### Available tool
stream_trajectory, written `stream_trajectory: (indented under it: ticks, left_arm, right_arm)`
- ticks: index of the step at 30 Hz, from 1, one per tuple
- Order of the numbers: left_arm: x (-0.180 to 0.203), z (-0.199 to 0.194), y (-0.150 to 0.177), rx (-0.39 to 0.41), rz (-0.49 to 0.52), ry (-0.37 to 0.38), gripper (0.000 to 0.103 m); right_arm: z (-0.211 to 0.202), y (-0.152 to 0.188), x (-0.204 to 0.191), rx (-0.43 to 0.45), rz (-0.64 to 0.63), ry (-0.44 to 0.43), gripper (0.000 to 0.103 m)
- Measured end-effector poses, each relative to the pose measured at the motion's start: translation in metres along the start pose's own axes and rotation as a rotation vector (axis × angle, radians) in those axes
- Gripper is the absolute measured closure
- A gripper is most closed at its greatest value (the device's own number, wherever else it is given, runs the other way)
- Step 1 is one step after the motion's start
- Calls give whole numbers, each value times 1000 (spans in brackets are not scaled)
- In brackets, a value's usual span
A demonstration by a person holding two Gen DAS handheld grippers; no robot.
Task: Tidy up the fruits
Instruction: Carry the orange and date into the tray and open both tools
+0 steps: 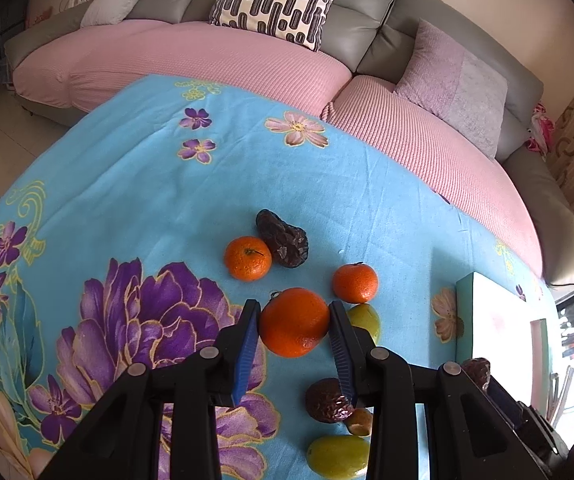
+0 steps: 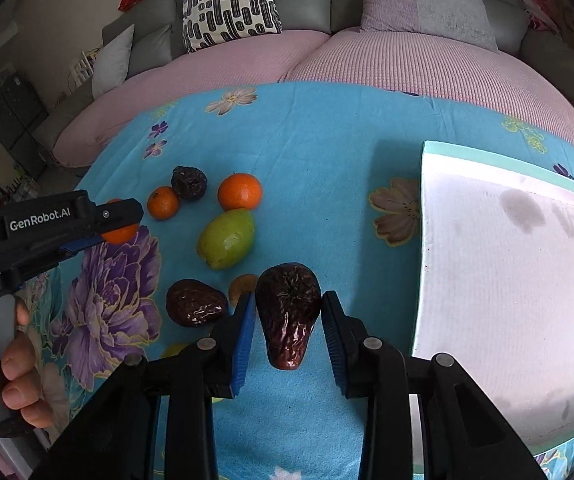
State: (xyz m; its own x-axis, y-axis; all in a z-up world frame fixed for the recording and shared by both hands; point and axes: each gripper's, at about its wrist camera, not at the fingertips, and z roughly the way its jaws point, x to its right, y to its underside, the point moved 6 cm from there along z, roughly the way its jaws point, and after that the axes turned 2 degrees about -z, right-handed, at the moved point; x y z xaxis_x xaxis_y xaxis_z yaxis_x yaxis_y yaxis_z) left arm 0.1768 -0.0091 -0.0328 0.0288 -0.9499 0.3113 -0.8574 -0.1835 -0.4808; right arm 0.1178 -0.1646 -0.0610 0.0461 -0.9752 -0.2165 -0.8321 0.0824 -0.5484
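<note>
Grey sofa (image 1: 371, 20) with pink cover (image 1: 215, 60), patterned cushion (image 1: 279, 0), cream wall (image 1: 507, 8).

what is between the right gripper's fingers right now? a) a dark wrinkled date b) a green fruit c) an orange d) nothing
a: in the right wrist view the right gripper has a dark wrinkled date pinched between its blue fingers, while the left gripper is the one holding an orange.
</note>
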Motion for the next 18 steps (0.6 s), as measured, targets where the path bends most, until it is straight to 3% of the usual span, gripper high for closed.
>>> stream_trajectory:
  ticks: [3, 6, 18]
  left_arm:
    - [19, -1, 6, -10, 46, 32, 66]
    - [42, -1, 17, -24, 108, 62, 66]
    - [152, -6, 85, -69, 424, 238, 66]
  right_arm:
    - [-16, -7, 4, 43, 19, 9, 68]
    - [-31, -11, 24, 64, 60, 79, 68]
    - [-106, 25, 180, 96, 436, 451, 67]
